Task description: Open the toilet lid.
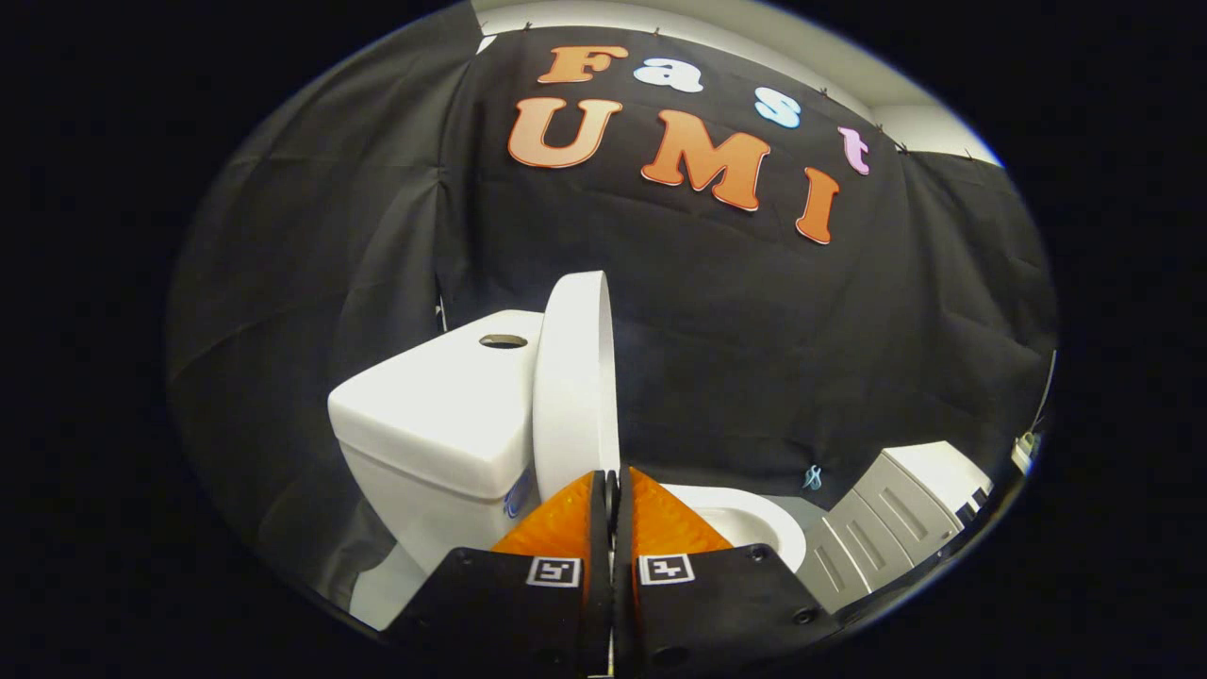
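The gripper point(613, 486) has its orange fingers point(561, 523) pressed together with nothing between them, their tips hiding the lower edge of the toilet lid point(572, 377). The lid stands raised just beyond them, seen edge-on, long axis upright, leaning back against the tank point(429, 415). The bowl's rim point(754, 519) is partly covered; a grey cabinet point(896, 519) sits farther off

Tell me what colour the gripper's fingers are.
Orange fingers, shut together below the raised lid; gripper view.
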Action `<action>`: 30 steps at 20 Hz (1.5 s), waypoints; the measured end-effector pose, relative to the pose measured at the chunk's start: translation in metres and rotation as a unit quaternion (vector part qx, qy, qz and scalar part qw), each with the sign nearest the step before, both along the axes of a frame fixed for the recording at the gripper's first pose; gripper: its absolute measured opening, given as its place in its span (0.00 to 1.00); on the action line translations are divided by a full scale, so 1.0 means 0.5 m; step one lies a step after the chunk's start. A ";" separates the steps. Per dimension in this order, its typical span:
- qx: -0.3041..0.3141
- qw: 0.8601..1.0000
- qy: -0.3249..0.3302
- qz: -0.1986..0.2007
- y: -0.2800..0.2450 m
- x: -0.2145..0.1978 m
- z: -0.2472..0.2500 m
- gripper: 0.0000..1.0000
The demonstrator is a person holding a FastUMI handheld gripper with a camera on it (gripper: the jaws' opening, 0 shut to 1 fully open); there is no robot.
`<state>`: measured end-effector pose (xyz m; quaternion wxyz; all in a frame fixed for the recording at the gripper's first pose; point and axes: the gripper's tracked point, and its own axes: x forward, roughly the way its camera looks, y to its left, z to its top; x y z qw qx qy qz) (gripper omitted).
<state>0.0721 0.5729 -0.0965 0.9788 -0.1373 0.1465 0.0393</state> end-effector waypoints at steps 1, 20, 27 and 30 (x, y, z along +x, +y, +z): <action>0.016 1.000 0.007 0.000 -0.003 0.001 0.000 0.10; 0.156 0.980 -0.100 0.069 -0.157 -0.005 0.238 0.72; 0.135 0.978 -0.153 0.050 -0.359 0.025 0.330 0.73; 0.126 0.977 -0.165 0.041 -0.451 0.020 0.358 0.73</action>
